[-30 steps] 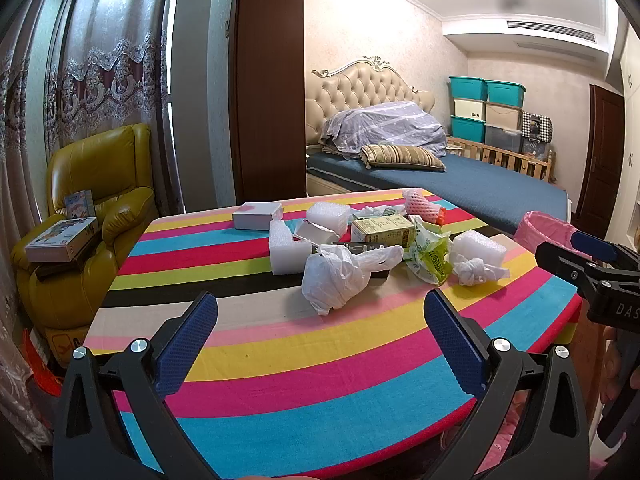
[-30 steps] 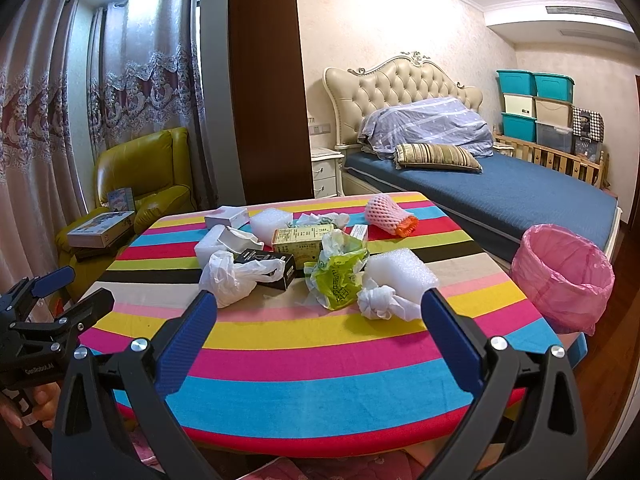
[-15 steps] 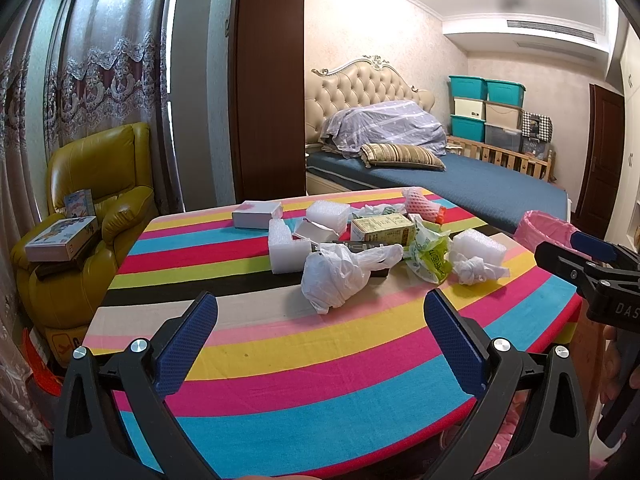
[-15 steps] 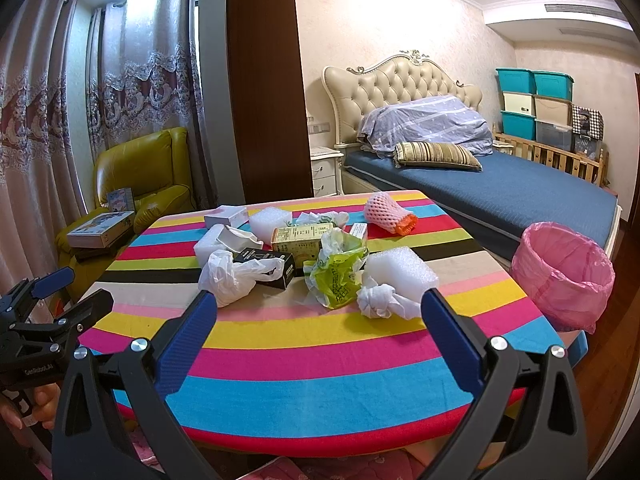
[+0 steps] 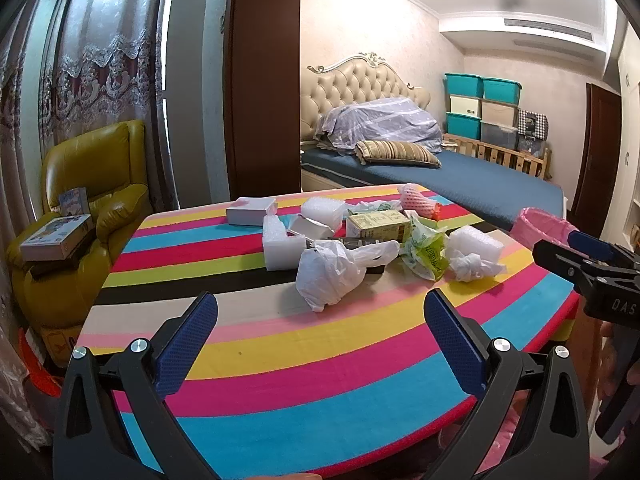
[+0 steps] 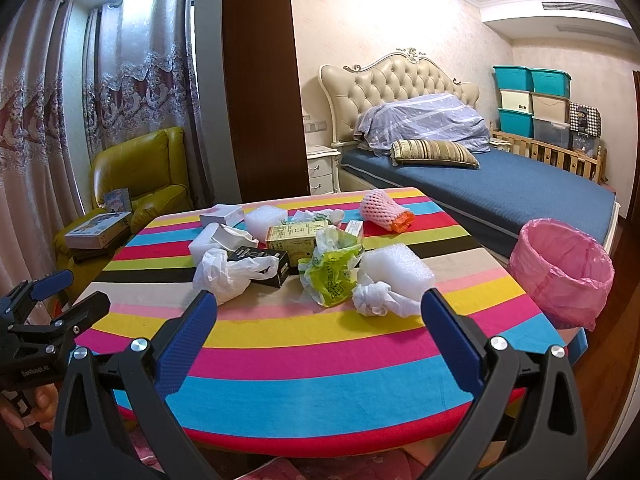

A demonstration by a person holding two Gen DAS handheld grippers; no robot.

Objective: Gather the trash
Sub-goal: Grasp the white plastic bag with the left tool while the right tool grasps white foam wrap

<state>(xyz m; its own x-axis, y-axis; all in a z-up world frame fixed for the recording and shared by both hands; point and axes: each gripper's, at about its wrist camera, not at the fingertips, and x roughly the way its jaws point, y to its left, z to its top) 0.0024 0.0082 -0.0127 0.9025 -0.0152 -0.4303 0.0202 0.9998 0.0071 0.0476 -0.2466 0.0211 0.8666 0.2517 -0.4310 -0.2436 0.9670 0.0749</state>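
Both claws wide open, nothing held. Left gripper [image 5: 320, 336] and right gripper [image 6: 318, 332] hover at the near edge of the striped table [image 6: 320, 392], short of the pile.

Trash sits mid-table, 12 o'clock from both grippers. White plastic bag [image 5: 332, 270] nearest the left one, at its 12. Crumpled white tissue [image 6: 374, 298] against the bubble wrap block [image 6: 400, 266], about 1 o'clock from the right gripper. Green bag [image 6: 332, 276] just left of that. Behind: yellow carton [image 6: 294, 236], black box [image 6: 264, 262], foam pieces [image 5: 280, 244], pink fruit net [image 6: 382, 210].

Pink-lined bin [image 6: 560, 272] off the table's right side, roughly 2 o'clock.

Handling, my guess: all light. Bags and tissue soft, slippery film; pinch a bunched fold or knot. Foam and wrap squashy; grip across the narrow side. Cartons stiff, probably empty; close gently on the flat faces.
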